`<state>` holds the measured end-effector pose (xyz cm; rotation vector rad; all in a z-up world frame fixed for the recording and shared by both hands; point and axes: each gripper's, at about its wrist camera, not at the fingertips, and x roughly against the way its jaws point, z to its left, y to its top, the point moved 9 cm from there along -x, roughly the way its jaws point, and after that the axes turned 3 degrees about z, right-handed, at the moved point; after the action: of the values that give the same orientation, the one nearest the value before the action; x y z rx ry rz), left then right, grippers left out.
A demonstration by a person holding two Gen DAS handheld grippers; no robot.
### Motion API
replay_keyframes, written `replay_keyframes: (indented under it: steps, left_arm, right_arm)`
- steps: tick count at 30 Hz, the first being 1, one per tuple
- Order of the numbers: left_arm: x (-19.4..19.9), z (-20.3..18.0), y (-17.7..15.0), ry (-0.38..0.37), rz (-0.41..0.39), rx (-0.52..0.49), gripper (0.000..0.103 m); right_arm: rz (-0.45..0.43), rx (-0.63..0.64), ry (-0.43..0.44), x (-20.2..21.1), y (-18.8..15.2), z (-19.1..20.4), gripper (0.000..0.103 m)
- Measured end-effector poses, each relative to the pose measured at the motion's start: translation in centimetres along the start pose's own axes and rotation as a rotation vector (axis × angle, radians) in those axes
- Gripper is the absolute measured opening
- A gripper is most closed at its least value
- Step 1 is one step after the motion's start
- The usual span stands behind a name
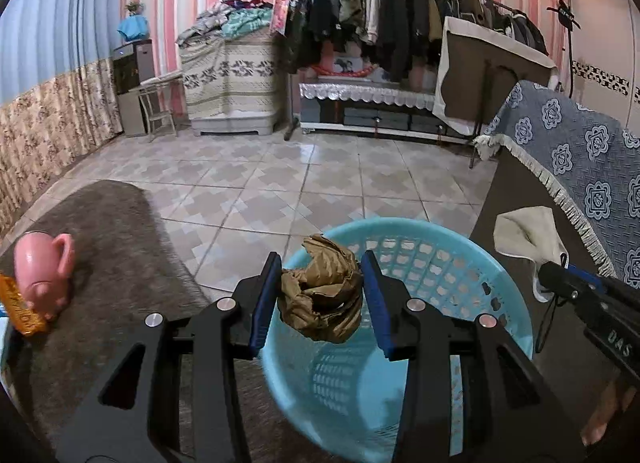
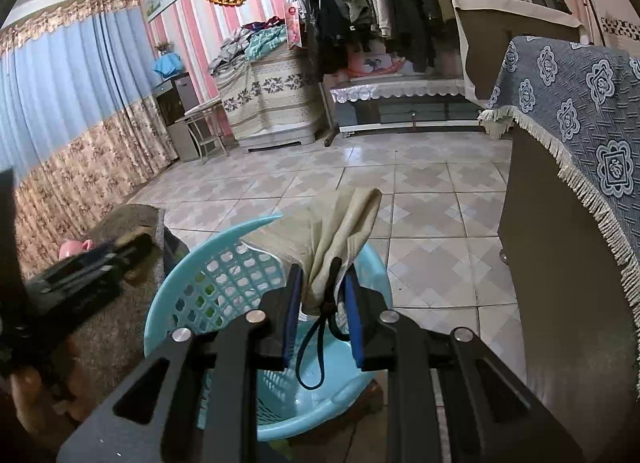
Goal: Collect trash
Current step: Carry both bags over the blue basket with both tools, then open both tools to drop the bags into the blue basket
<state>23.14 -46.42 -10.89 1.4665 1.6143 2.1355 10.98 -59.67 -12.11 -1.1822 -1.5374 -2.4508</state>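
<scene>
A light blue plastic basket [image 1: 448,263] stands on the floor beside a grey rug; it also shows below my right gripper as the basket [image 2: 192,275]. My left gripper [image 1: 322,283] is shut on a crumpled brown paper wad [image 1: 320,295], held over the basket's near rim. My right gripper [image 2: 322,291] is shut on a beige cloth pouch [image 2: 340,231] with a dark cord loop [image 2: 310,355] hanging into the basket. In the left wrist view the pouch [image 1: 524,235] and the right gripper [image 1: 560,279] appear at the right. The left gripper [image 2: 80,271] shows blurred at the left of the right wrist view.
A pink mug [image 1: 42,267] lies on its side on the grey rug [image 1: 112,231], next to an orange packet [image 1: 18,305]. A cabinet draped with a blue patterned cloth [image 1: 580,159] stands close on the right. Tiled floor [image 1: 280,191] stretches toward a clothes rack [image 1: 400,11].
</scene>
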Motion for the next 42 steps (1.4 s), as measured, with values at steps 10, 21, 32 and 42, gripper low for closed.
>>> replay_keyframes:
  steps: [10, 21, 32, 42]
  left_arm:
    - [1.3, 2.3, 0.8, 0.089, -0.031, 0.023, 0.085]
    - [6.7, 10.2, 0.1, 0.276, -0.109, 0.097, 0.097]
    - [10.2, 13.9, -1.9, 0.324, -0.117, 0.176, 0.098]
    - [14.3, 15.6, -2.6, 0.381, -0.162, 0.193, 0.098]
  right_arm:
    - [0.021, 0.005, 0.020, -0.4, -0.6, 0.8, 0.022]
    - [0.021, 0.058, 0.024, -2.2, -1.1, 5.2, 0.025]
    - [-0.023, 0.077, -0.013, -2.1, -0.5, 6.1, 0.073]
    - [-0.069, 0.142, 0.020, -0.3, 0.2, 8.4, 0.095]
